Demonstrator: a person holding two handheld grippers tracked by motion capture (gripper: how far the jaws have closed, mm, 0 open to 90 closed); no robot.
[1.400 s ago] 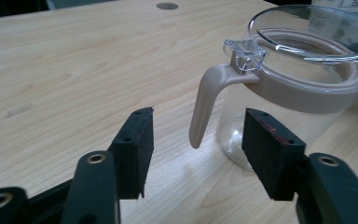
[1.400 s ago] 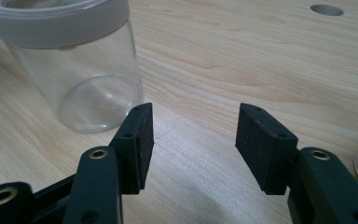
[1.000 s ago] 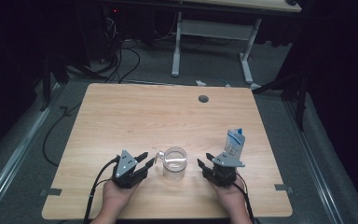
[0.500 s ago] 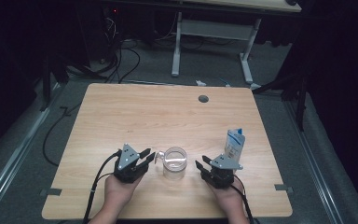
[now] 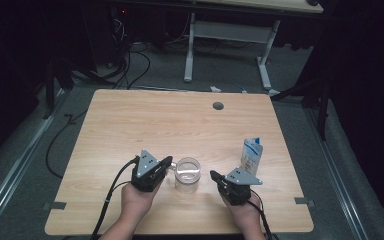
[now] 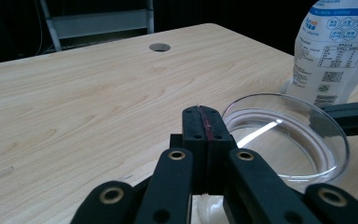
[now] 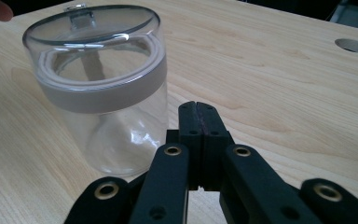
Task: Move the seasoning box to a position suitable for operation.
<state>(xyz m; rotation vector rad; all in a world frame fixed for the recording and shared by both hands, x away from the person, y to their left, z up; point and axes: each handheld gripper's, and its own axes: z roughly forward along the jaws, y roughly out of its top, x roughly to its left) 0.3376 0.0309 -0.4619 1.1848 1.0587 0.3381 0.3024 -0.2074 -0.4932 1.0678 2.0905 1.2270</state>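
A clear glass jar (image 5: 187,174) with a see-through lid stands near the table's front edge, between my two grippers. My left gripper (image 5: 167,161) is just left of the jar. Its jaws have just been closing and now meet with nothing between them (image 6: 204,116), the jar's lid (image 6: 284,135) right beside them. My right gripper (image 5: 213,175) sits a little to the right of the jar. Its jaws have also just closed on nothing (image 7: 199,114), the jar (image 7: 105,88) a short way ahead. A white and blue pouch (image 5: 252,156) stands upright beyond the right gripper.
The wooden table (image 5: 155,125) has a round cable hole (image 5: 218,105) near its far edge. A desk frame (image 5: 230,45) and cables lie on the dark floor behind. The pouch (image 6: 331,51) rises behind the jar in the left gripper view.
Both grippers' jaws stood apart a second ago and are now closed. The left gripper has shifted slightly up and toward the jar. The right hand stayed about where it was.
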